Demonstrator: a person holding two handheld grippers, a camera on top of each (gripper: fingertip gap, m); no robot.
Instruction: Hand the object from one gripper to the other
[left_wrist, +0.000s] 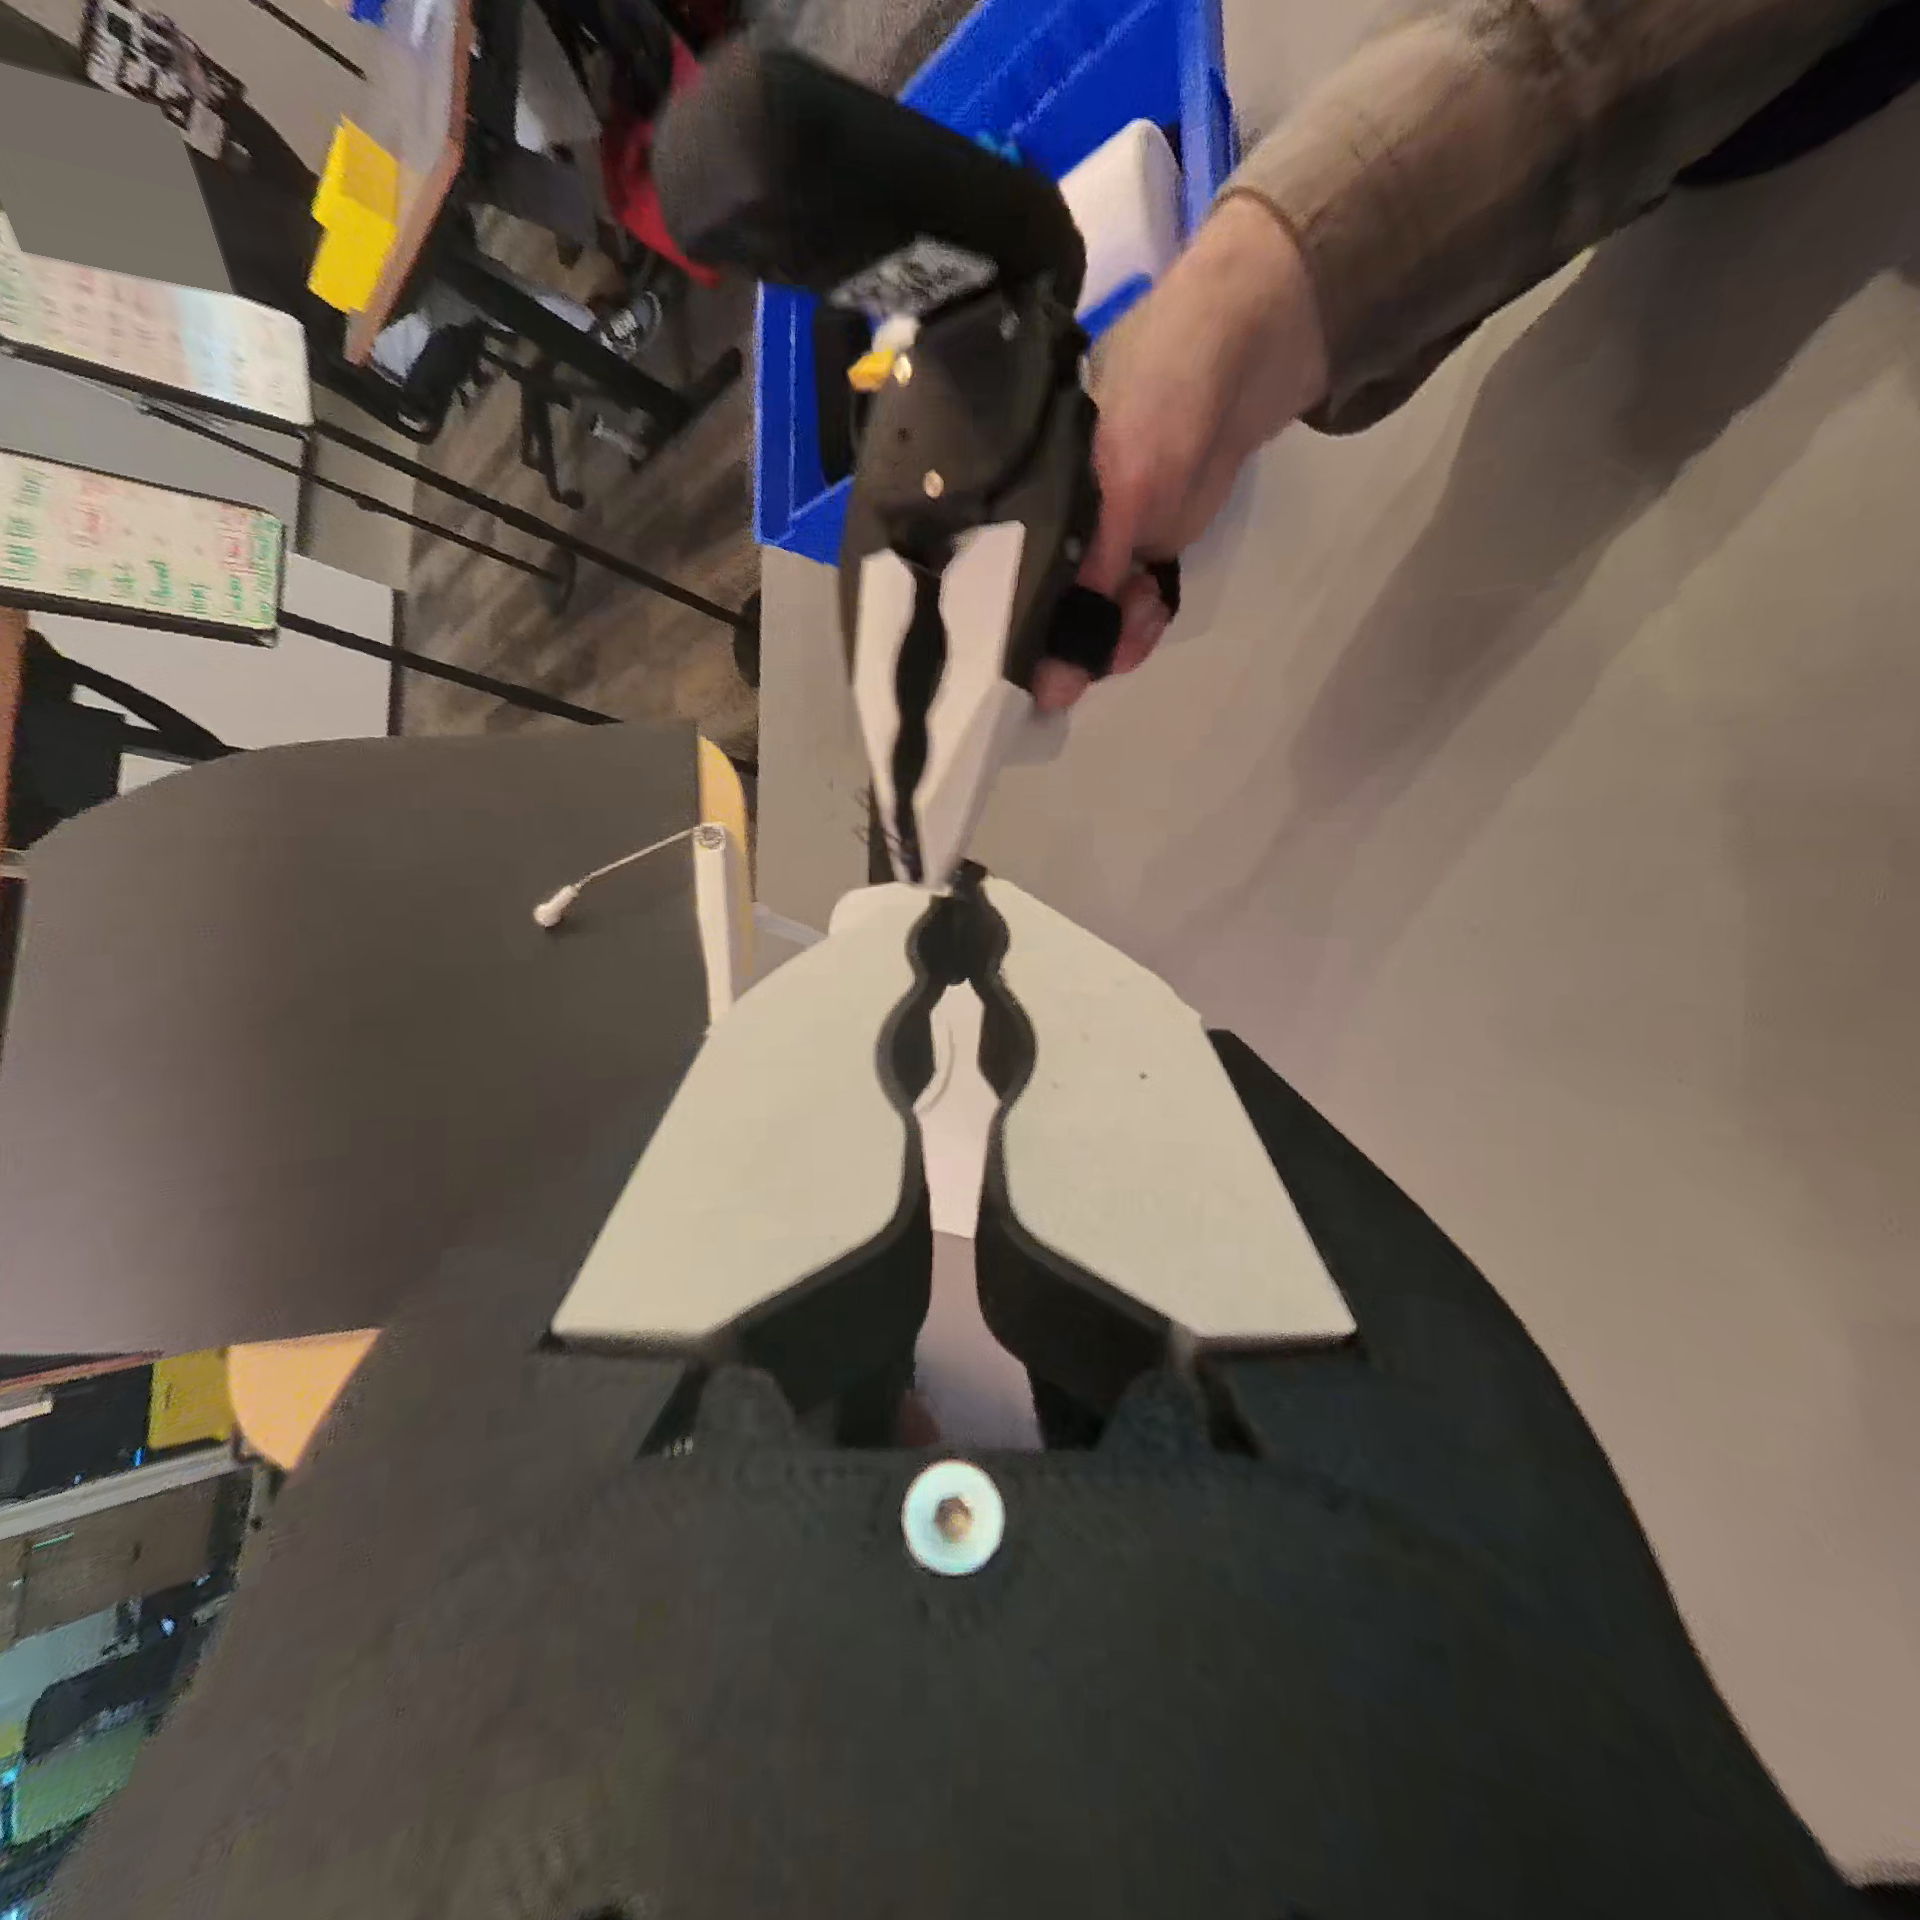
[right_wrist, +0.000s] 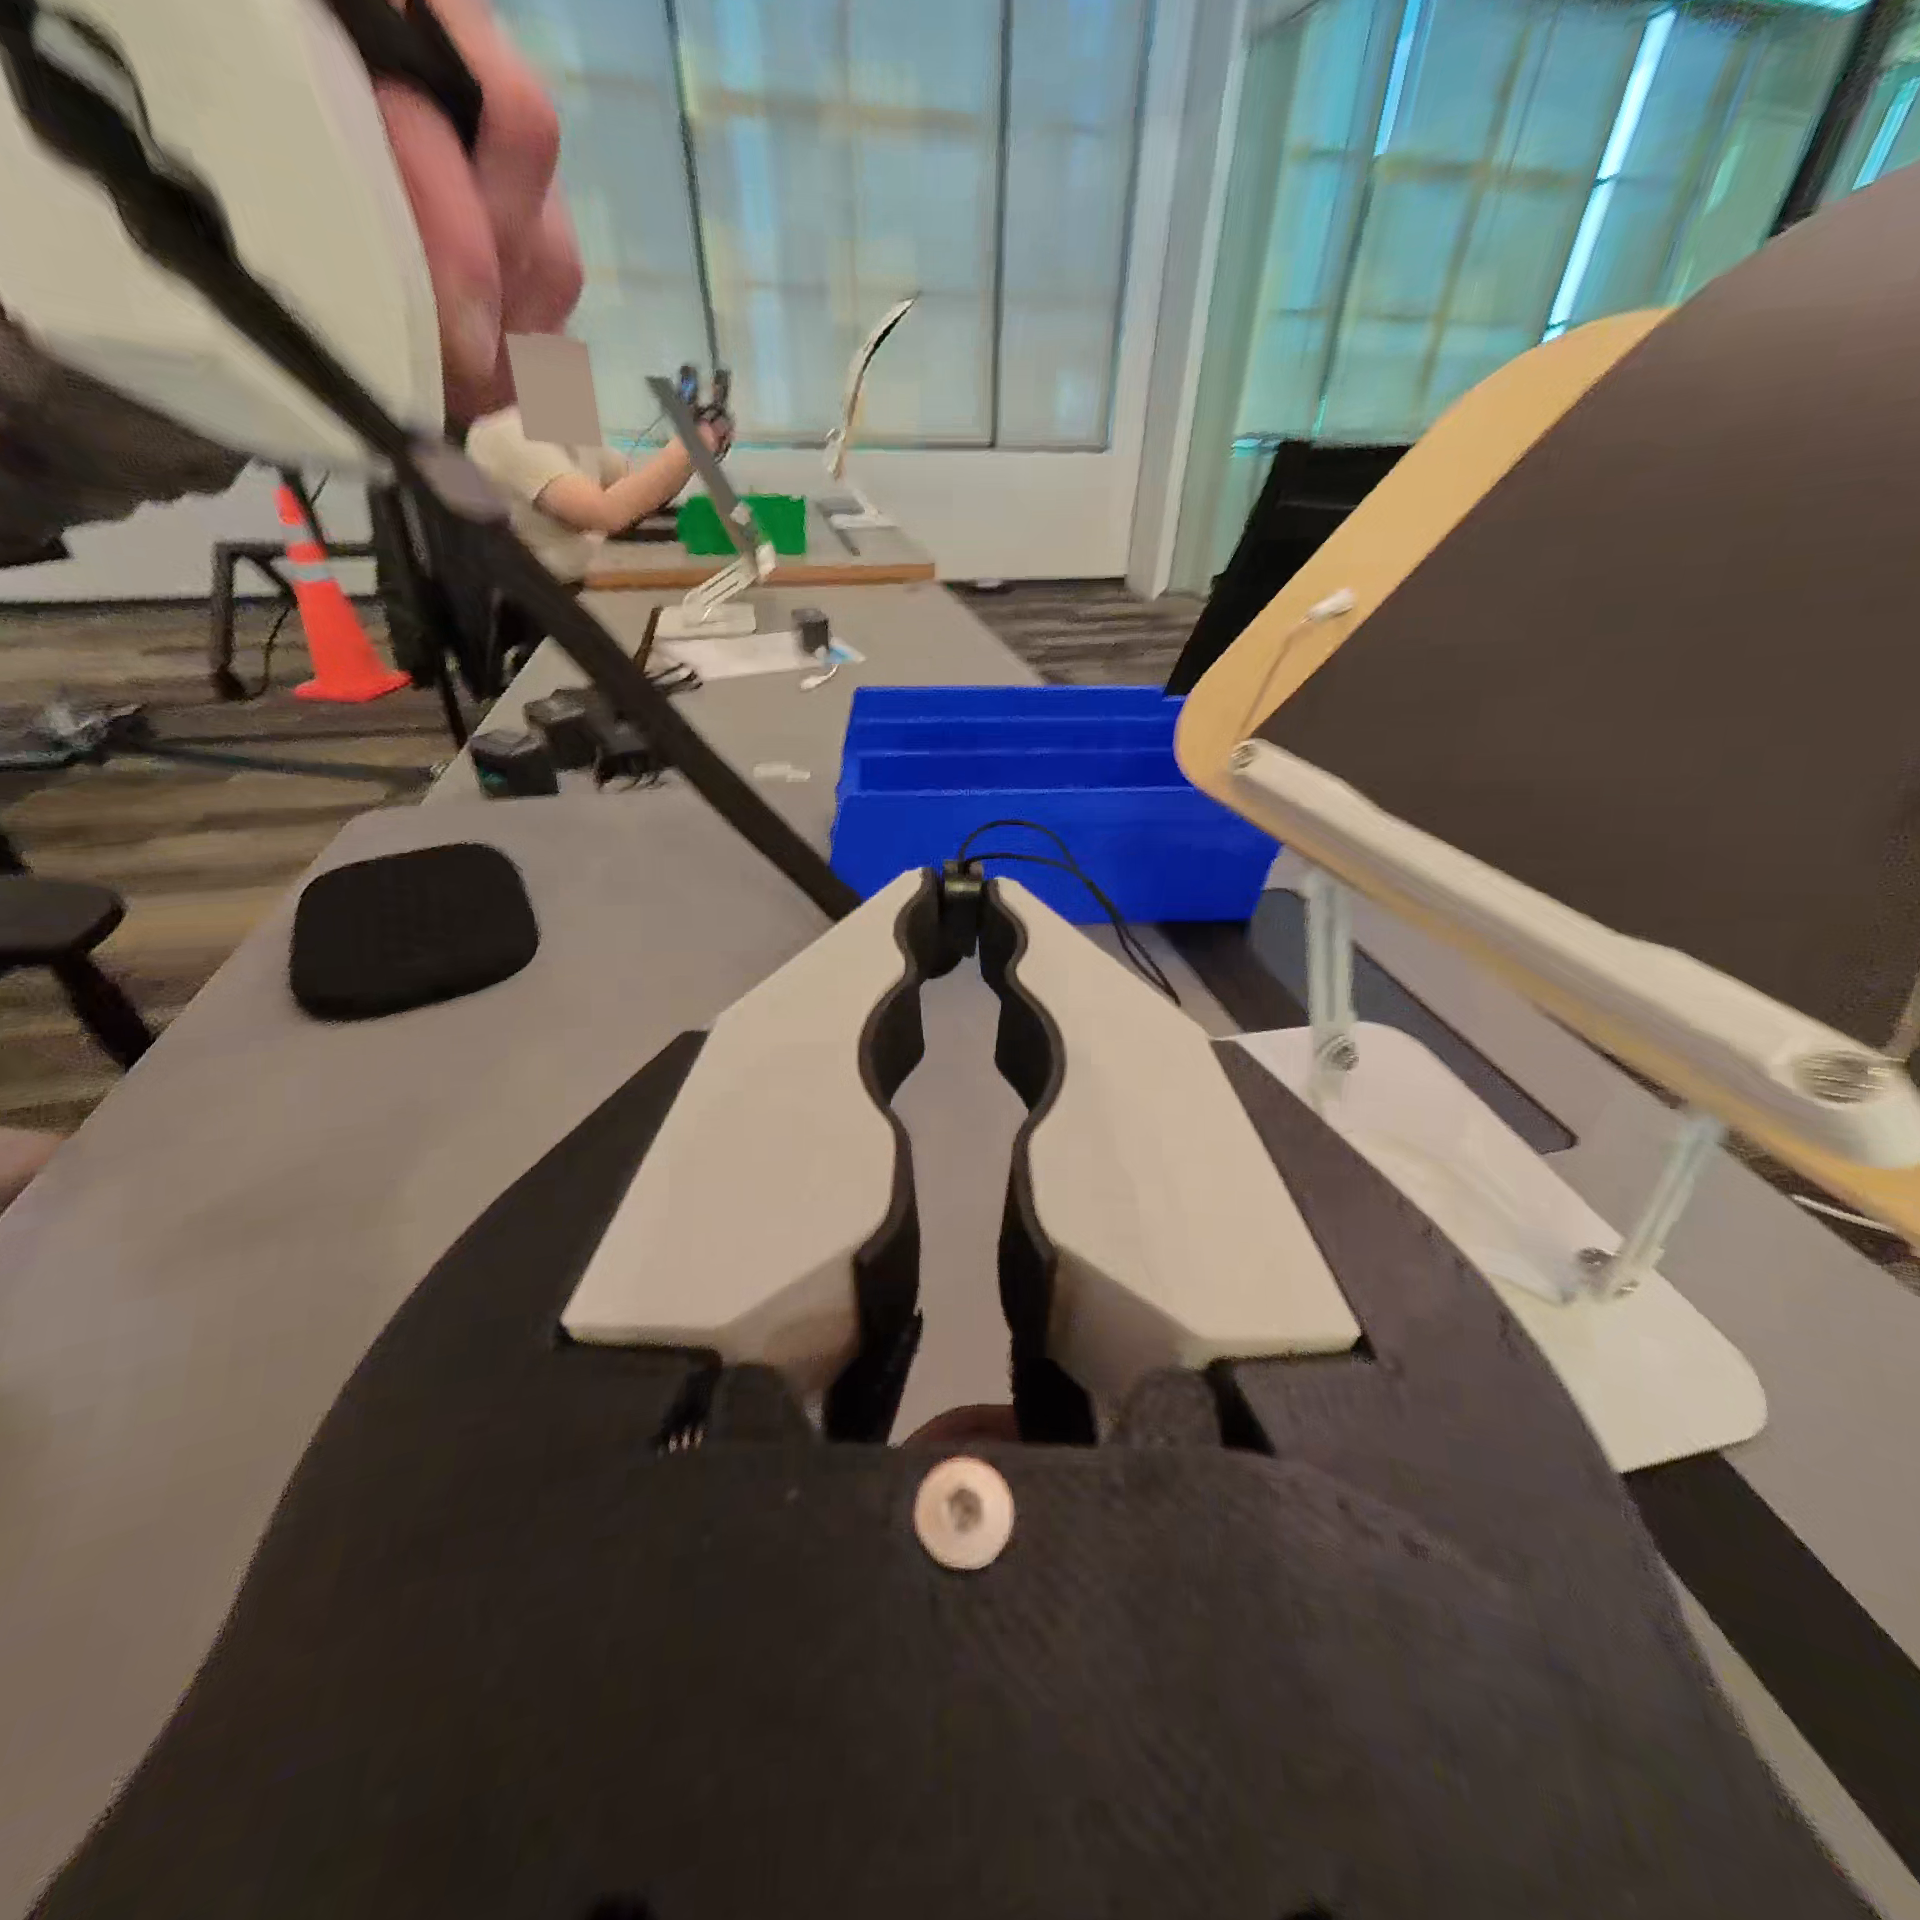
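Midway, it seems: the right gripper pinches a small black clip with thin cords at its fingertips; the left gripper clenches what looks like the same piece, tips meeting; release remains.

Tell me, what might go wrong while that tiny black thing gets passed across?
1. The small black part is pinched only at the very tips of the right gripper, so a nudge could pop it out.
2. Its thin wires hang loose and could snag on a finger.
3. The left gripper looks nearly closed. It may bump the part rather than take it.
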